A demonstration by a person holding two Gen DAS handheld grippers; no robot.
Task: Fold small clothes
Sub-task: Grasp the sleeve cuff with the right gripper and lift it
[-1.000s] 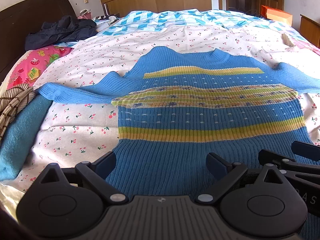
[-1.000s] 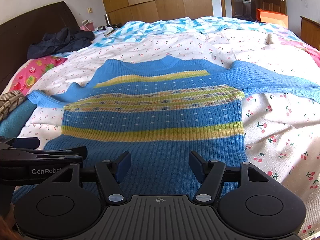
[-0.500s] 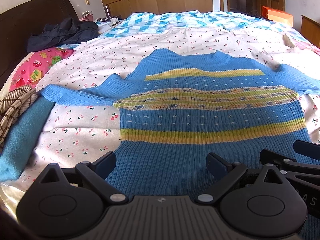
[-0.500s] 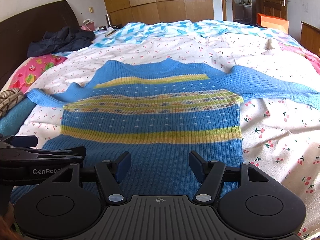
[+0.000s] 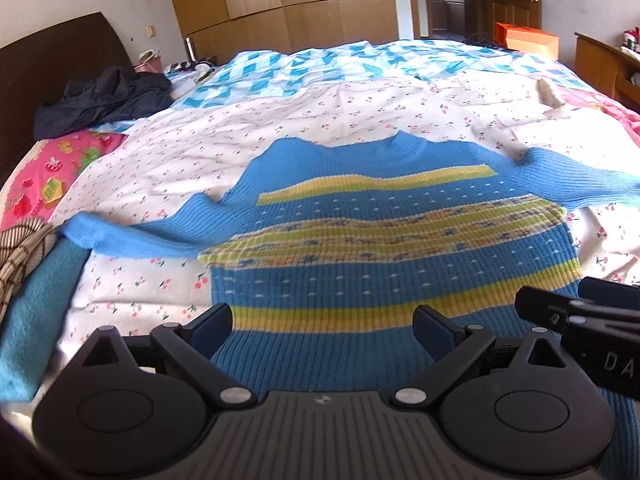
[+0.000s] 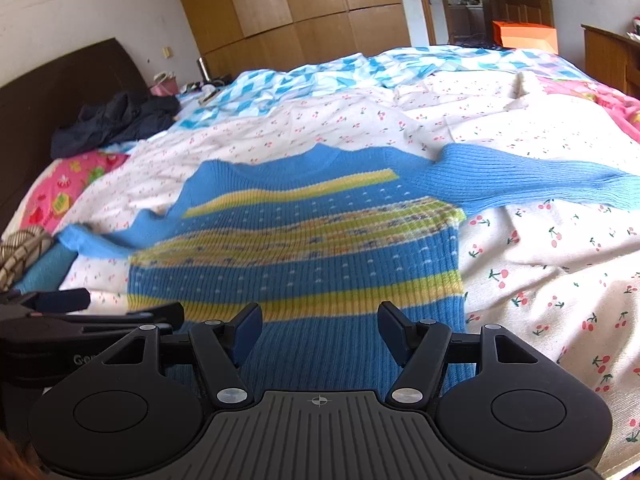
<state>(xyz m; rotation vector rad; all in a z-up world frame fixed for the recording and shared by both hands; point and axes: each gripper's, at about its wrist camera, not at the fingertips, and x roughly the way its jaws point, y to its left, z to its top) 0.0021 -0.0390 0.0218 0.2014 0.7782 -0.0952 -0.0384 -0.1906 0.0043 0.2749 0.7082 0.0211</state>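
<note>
The blue striped sweater [image 5: 384,248] lies spread flat, front up, on the cherry-print sheet [image 5: 280,128] of the bed; its hem runs beneath and between the fingers of both tools, its collar points away from them.

Left gripper [image 5: 322,330]: fingers spread wide, nothing held; the left finger [image 5: 210,326] sits over the sweater's left hem corner, the right finger [image 5: 434,330] over the plain blue ribbing.

Right gripper [image 6: 320,326]: fingers parted wide, nothing held; both tips hover over the lower ribbing, short of the lowest yellow band.

View differences: the left wrist view shows the left sleeve [image 5: 132,236] running out beyond the left finger toward a teal cloth [image 5: 36,320] and a checked fabric [image 5: 20,256]; the right sleeve is cut by the frame edge; the right gripper enters past the right finger. The right wrist view shows the full right sleeve [image 6: 532,184] stretched out beyond the right finger, cuff included; the left gripper appears beside the left finger.

Containers: an orange box [image 6: 524,36] stands on the floor far ahead of the fingers; its contents cannot be told.
</note>
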